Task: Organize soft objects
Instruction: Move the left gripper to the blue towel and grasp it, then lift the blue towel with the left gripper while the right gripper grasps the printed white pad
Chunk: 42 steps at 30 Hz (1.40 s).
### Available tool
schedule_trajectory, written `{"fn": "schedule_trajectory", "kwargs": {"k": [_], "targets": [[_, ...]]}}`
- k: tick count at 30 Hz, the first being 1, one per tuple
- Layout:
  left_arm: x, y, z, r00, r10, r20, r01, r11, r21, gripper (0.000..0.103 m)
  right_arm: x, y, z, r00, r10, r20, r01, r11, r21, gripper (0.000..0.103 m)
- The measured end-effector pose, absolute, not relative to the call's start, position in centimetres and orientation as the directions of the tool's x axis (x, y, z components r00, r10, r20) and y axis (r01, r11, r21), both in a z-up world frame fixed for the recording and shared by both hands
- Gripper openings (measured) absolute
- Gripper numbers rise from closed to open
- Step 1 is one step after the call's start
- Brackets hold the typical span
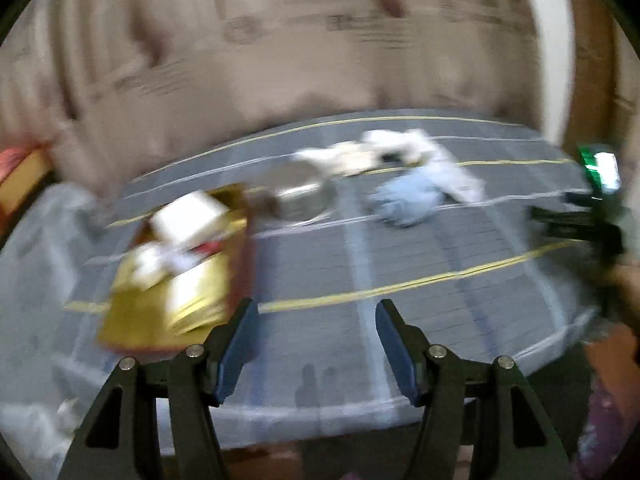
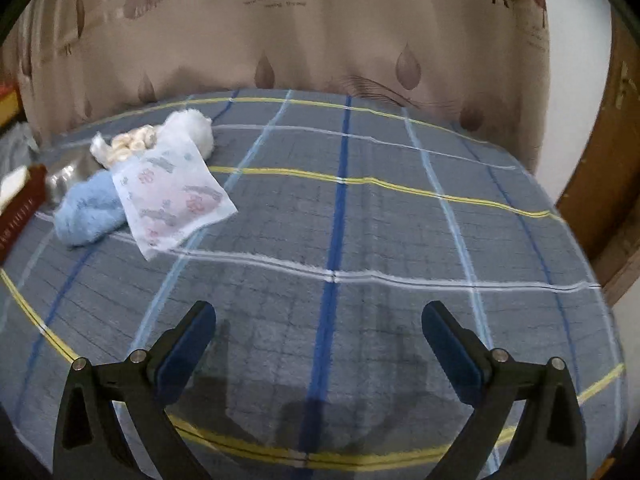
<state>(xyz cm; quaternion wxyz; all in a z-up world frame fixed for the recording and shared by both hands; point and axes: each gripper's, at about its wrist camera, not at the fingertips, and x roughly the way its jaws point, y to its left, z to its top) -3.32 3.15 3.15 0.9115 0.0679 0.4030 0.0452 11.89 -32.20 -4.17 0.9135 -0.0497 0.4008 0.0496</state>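
A heap of soft things lies on the checked blue-grey cover: a fluffy light-blue piece (image 2: 86, 216), a white printed cloth (image 2: 172, 196), a cream ruffled piece (image 2: 128, 144) and a white fluffy piece (image 2: 192, 130). The blurred left wrist view shows the same heap, with the light-blue piece (image 1: 404, 198) in front and white ones (image 1: 400, 148) behind. A gold box (image 1: 176, 280) holding white items stands at the left. My left gripper (image 1: 316, 320) is open and empty near the box. My right gripper (image 2: 320, 320) is open and empty over bare cover, with the heap far to its left.
A shiny metal bowl (image 1: 300, 196) sits between the box and the heap. A beige printed curtain (image 2: 320, 40) hangs behind the bed. A brown wooden frame (image 2: 600, 184) stands at the right. The other gripper's black body with a lit screen (image 1: 600, 184) shows at the left wrist view's right edge.
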Motion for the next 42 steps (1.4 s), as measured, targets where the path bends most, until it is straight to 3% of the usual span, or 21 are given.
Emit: {"fn": "schedule_trajectory", "kwargs": {"k": [2,7,16,23,30,36,39,40,41,42], "targets": [[-1.8,1.2,3.2,0.678,0.042,-0.734,0.072,0.99,0.123,0.063,12.1,-32.2,-4.5,0.657,0.074,-0.751,-0.147,0.989,-0.031,0.103],[2.3,-3.6,3.0,0.673,-0.093,-0.734,0.307,0.938,0.163,0.063,11.1,-32.3,-4.3,0.678,0.119,-0.726,-0.174,0.985,-0.001,0.103],[12.2,-6.1,1.0,0.543,-0.212,-0.812,0.433,0.9,0.055,0.063,10.7,-32.6,-3.9,0.697,0.188,-0.692,-0.213,0.976,0.05,0.103],[16.8,-7.4,-2.0,0.455,-0.198,-0.868,0.528,0.845,0.083,0.063,10.5,-32.7,-3.7,0.705,0.22,-0.674,-0.233,0.97,0.073,0.103],[20.8,-7.2,-3.6,0.344,-0.23,-0.91,0.567,0.824,0.006,0.063,10.6,-32.7,-3.8,0.695,0.244,-0.676,-0.249,0.964,0.092,0.103],[21.7,-7.6,-5.5,0.319,-0.177,-0.931,0.579,0.814,0.044,0.065,10.6,-32.8,-3.8,0.691,0.253,-0.677,-0.252,0.962,0.102,0.103],[22.2,-6.6,-6.0,0.293,-0.222,-0.93,0.522,0.852,-0.039,0.061,10.7,-32.8,-3.8,0.689,0.251,-0.68,-0.249,0.963,0.103,0.103],[22.4,-6.0,-6.1,0.279,-0.249,-0.927,0.488,0.868,-0.087,0.055,10.7,-32.9,-3.8,0.688,0.251,-0.681,-0.248,0.963,0.104,0.103],[22.4,-5.5,-6.1,0.277,-0.261,-0.925,0.457,0.882,-0.112,0.049,10.7,-32.9,-3.8,0.688,0.251,-0.681,-0.247,0.963,0.105,0.103],[22.2,-5.2,-6.2,0.287,-0.263,-0.921,0.433,0.893,-0.121,0.027,10.7,-32.9,-3.9,0.688,0.251,-0.681,-0.246,0.963,0.106,0.103]]}}
